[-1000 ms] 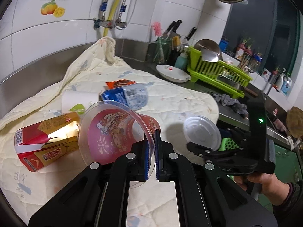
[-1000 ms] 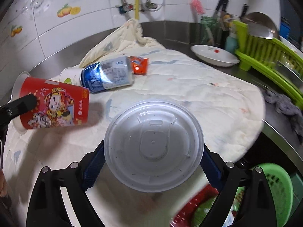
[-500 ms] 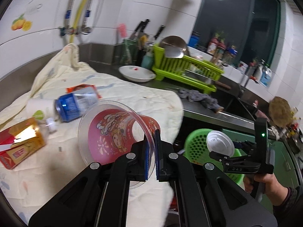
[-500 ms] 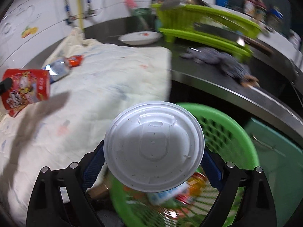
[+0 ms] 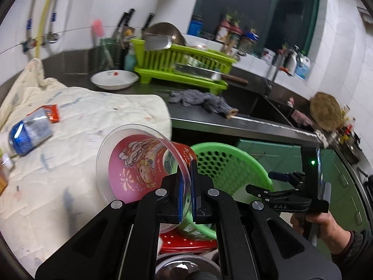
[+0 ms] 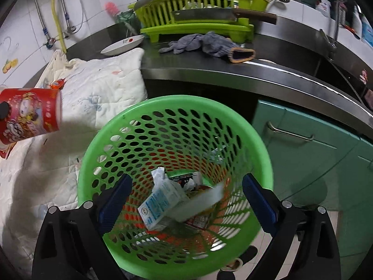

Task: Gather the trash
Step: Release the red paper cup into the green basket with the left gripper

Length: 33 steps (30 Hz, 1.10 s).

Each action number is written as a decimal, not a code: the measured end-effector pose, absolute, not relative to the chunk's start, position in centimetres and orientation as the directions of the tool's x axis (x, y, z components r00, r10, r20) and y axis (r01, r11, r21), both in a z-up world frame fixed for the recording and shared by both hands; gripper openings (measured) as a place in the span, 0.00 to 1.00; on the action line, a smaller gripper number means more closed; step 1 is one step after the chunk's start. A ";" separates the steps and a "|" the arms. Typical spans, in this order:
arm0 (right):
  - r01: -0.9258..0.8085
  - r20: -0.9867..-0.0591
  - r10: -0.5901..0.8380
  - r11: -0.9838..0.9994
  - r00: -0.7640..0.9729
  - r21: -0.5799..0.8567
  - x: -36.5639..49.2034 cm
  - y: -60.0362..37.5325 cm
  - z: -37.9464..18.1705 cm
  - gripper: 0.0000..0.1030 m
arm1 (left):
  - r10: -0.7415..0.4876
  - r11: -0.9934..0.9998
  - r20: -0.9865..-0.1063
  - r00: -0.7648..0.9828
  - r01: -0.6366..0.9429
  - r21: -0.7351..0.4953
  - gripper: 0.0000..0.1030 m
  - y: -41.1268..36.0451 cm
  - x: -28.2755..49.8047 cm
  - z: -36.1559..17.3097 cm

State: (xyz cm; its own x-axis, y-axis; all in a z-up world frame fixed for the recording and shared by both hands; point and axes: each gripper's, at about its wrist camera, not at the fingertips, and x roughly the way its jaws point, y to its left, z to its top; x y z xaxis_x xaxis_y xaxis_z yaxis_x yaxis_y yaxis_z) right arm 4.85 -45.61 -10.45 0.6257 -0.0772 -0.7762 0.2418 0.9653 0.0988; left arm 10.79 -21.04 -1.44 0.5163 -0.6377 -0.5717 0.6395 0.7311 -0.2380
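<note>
My left gripper (image 5: pixel 186 186) is shut on the rim of a red printed plastic cup (image 5: pixel 139 163), which lies on its side with its mouth toward the camera, at the quilt's edge beside the green basket (image 5: pixel 223 161). The same cup (image 6: pixel 30 114) shows at the left of the right wrist view. My right gripper (image 6: pixel 185 182) hangs over the green basket (image 6: pixel 177 101), its jaws opening with nothing between the pads. A blurred white lid (image 6: pixel 200 201) drops among the trash inside, next to a blue-and-white carton (image 6: pixel 160 200). From the left wrist view, the right gripper (image 5: pixel 258 182) is held by a hand.
On the cream quilt (image 5: pixel 93 107) lie a blue can (image 5: pixel 30 133) and an orange wrapper (image 5: pixel 52 113). The steel counter holds a white plate (image 5: pixel 114 79), a lime dish rack (image 5: pixel 181 63) and a grey rag (image 5: pixel 200 98). Green cabinet doors (image 6: pixel 303 154) stand behind the basket.
Both grippers swung right from over the quilt to the green basket. The right gripper let go of the white lid, which now falls into the basket. The left gripper still grips the cup.
</note>
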 end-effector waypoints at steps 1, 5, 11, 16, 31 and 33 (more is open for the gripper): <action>0.244 -0.775 -0.079 0.965 0.627 0.099 4.7 -45.8 -10.4 0.90 | -0.640 0.726 -0.576 0.508 0.646 -0.237 0.04 -21.6 10.7 -1.5; 0.258 -0.765 -0.071 0.958 0.640 0.127 3.7 -46.6 -10.2 0.90 | -0.643 0.706 -0.602 0.472 0.670 -0.229 0.04 -24.6 10.6 -2.4; 0.258 -0.733 -0.057 0.952 0.678 0.164 1.8 -46.8 -9.2 0.90 | -0.626 0.691 -0.662 0.412 0.686 -0.227 0.04 -28.8 11.2 -4.5; 0.253 -0.715 -0.054 0.952 0.697 0.174 0.5 -46.5 -8.7 0.90 | -0.602 0.688 -0.703 0.378 0.693 -0.216 0.07 -31.9 11.7 -6.0; 0.245 -0.707 -0.031 0.948 0.707 0.203 -0.2 -46.1 -8.7 0.90 | -0.583 0.705 -0.715 0.386 0.678 -0.209 0.41 -30.8 11.2 -6.9; 0.236 -0.707 -0.026 0.951 0.707 0.200 0.0 -45.6 -8.7 0.90 | -0.575 0.716 -0.717 0.394 0.666 -0.209 0.41 -29.6 11.2 -6.9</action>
State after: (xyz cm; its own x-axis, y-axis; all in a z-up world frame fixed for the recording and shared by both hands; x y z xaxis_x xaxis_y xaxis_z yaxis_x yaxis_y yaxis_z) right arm -0.04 -45.61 -8.66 0.7069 -0.0264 -0.7069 0.2357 0.9510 0.2002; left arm 11.15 -29.56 -6.86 0.3935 -0.5751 -0.7172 0.6659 0.7162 -0.2089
